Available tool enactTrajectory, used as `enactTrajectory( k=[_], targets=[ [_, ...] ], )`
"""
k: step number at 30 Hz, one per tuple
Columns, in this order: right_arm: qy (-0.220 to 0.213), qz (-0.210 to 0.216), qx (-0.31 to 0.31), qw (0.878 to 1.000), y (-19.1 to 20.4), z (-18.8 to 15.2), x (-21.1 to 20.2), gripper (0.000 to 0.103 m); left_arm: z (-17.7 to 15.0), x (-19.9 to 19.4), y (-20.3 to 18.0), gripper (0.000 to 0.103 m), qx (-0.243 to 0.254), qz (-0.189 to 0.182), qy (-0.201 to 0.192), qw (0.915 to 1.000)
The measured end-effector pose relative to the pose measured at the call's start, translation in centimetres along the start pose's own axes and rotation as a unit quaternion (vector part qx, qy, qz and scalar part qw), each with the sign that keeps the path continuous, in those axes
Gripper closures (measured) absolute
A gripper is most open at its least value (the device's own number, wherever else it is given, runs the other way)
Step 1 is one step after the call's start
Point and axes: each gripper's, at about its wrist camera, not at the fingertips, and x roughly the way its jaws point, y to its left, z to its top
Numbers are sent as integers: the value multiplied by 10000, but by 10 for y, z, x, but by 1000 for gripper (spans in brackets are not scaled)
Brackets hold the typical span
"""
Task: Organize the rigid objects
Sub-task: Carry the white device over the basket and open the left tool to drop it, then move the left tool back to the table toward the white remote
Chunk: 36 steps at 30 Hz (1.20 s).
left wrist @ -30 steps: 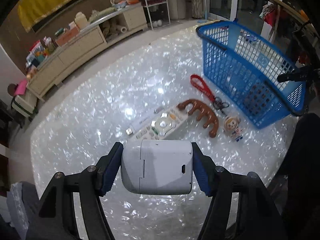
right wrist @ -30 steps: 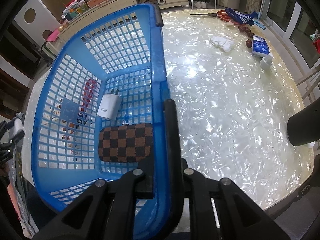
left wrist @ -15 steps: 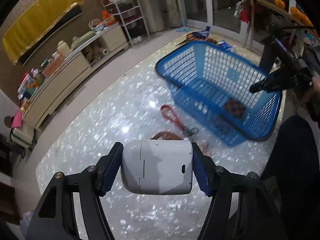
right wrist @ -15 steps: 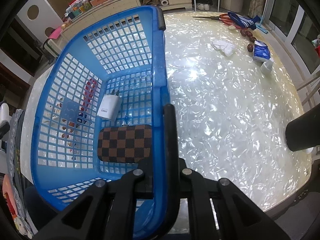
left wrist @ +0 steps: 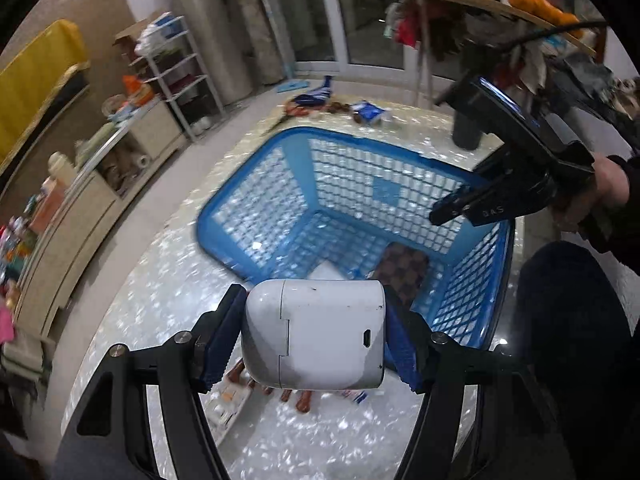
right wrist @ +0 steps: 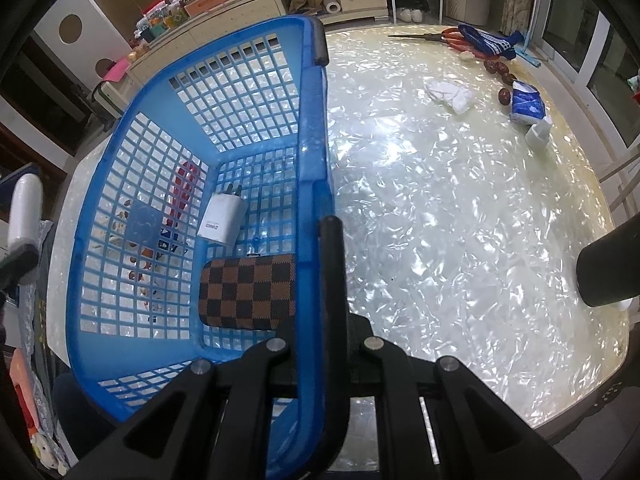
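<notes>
**White case carried over to the basket, ready to go in**

The left tongs (left wrist: 316, 340) hold a white case (left wrist: 316, 340) squarely between their blue pads (left wrist: 402, 346), one pad on each end. A second ago this pair hung above the loose things on the desk; now it has swung across, and the case sits in front of the blue basket (left wrist: 256, 200), right at its near rim. From this view I cannot tell whether the case is already over the opening. To my eye the carrying is nearly done and only the drop remains, once the case is clear of the rim.

The right tongs (right wrist: 320, 280) are clamped tight on the basket's rim (right wrist: 312, 160) and have not shifted, so the basket is being steadied for the drop. A hand (left wrist: 610, 184) holds them at the right edge of the left camera's view.

Inside the basket, counted: one checkered brown pouch (right wrist: 248, 290) and one white plug adapter (right wrist: 222, 220), lying near each other on the bottom. That makes two things put away, and the case would be the third.

Still on the desk (right wrist: 440, 220), under the left tongs: one brown wooden piece (left wrist: 298, 398), partly hidden, and bits of perhaps two more things too covered to name. More can be glimpsed through the basket's mesh wall, including something red (right wrist: 182, 190). At the far edge lie one pair of scissors (right wrist: 432, 36), one blue tissue pack (right wrist: 528, 104) and one white cloth (right wrist: 450, 94)
</notes>
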Motion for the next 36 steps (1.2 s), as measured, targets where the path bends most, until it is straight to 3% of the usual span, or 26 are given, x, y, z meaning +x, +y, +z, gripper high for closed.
enactTrajectory(
  k=[16, 22, 36],
  targets=[
    [-13, 55, -28, 10000, 1, 0, 1, 95, 33, 86, -23, 33, 669, -451, 283, 9963],
    [-33, 106, -9, 9999, 1, -1, 0, 94, 40, 104, -24, 33, 978, -552, 432, 9927],
    [-42, 140, -9, 9999, -2, 0, 1, 94, 41, 121, -26, 33, 1131, -577, 721, 9893]
  ],
)
